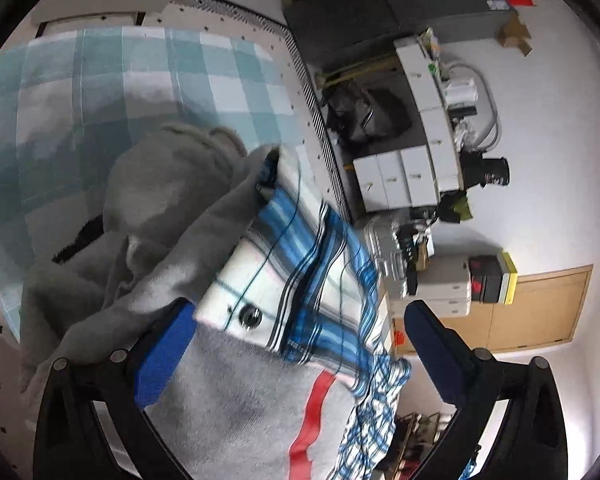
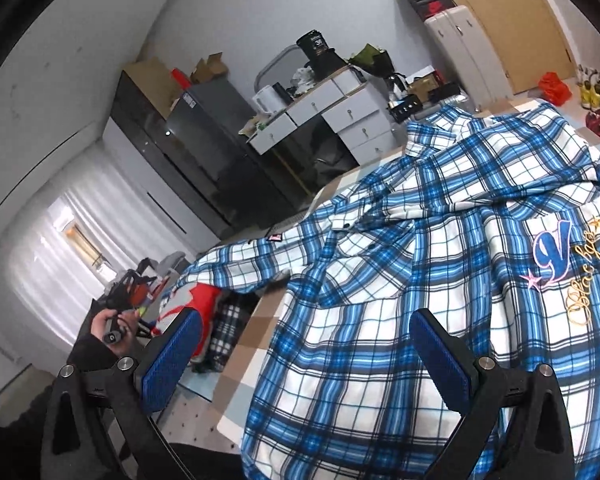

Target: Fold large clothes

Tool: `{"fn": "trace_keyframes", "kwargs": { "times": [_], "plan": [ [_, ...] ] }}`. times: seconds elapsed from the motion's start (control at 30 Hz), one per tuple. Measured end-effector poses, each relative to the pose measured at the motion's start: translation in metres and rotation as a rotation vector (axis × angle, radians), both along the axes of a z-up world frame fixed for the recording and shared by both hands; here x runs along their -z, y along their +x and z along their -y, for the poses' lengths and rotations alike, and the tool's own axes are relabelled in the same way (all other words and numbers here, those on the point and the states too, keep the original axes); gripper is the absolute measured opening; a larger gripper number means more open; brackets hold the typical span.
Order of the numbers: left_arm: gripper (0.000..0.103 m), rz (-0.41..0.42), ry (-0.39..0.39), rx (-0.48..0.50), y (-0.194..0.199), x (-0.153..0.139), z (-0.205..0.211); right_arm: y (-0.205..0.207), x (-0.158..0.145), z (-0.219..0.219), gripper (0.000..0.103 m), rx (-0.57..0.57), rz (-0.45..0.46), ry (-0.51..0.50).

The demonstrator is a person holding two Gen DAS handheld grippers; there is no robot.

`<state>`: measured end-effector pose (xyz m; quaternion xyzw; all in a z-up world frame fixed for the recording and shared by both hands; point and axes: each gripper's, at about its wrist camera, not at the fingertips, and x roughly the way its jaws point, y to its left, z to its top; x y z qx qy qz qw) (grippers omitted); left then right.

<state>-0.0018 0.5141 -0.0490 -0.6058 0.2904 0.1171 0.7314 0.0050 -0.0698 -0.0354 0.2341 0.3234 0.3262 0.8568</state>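
Found the left tool nearest the lens, blue pads wide apart and gripping nothing, with a buttoned cuff of the shirt lying across the gap on top of a grey top. Saw the right tool just as wide and empty, poised over the near hem of the same shirt.

Located the shirt spread, creased, front up, across the right half of the table, collar at the far end, one sleeve trailing left toward the pile of other clothes. Could not tell whether the cuff was touching either left pad.

Judged the shirt light, soft and limp: likely to sag and bunch wherever unsupported, though unlikely to slip on the ribbed pads. Reckoned the firmer parts the best holds, meaning the cuff, the collar or a shoulder seam, pinched through both layers near a corner, one tool at each end. Thought the grey top thicker and heavier, and apt to drag along if the cuff were lifted carelessly.

Noted a checked cover over the white, dotted table. Beyond, made out white drawers cluttered on top, a dark fridge, a wooden door far right and curtains at left. Glimpsed a hand low at left.
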Motion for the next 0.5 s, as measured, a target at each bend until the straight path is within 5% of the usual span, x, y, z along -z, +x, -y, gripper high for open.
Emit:
{"fn": "trace_keyframes", "kwargs": {
  "times": [0.2,0.27,0.3,0.5],
  "plan": [
    [0.070,0.003,0.045,0.042,0.018,-0.004,-0.007,0.000,0.002,-0.005,0.103,-0.015,0.011,-0.010],
    [0.034,-0.029,0.102,0.027,0.020,-0.007,-0.006,0.001,0.004,-0.007,0.103,-0.019,0.007,-0.015],
    [0.007,-0.051,0.132,-0.002,0.018,-0.006,-0.008,0.001,0.005,-0.007,0.103,-0.020,0.005,-0.017],
    [0.006,-0.079,0.077,-0.051,0.021,0.014,-0.012,-0.001,0.005,-0.010,0.103,-0.025,0.019,-0.026]
  ]
}}
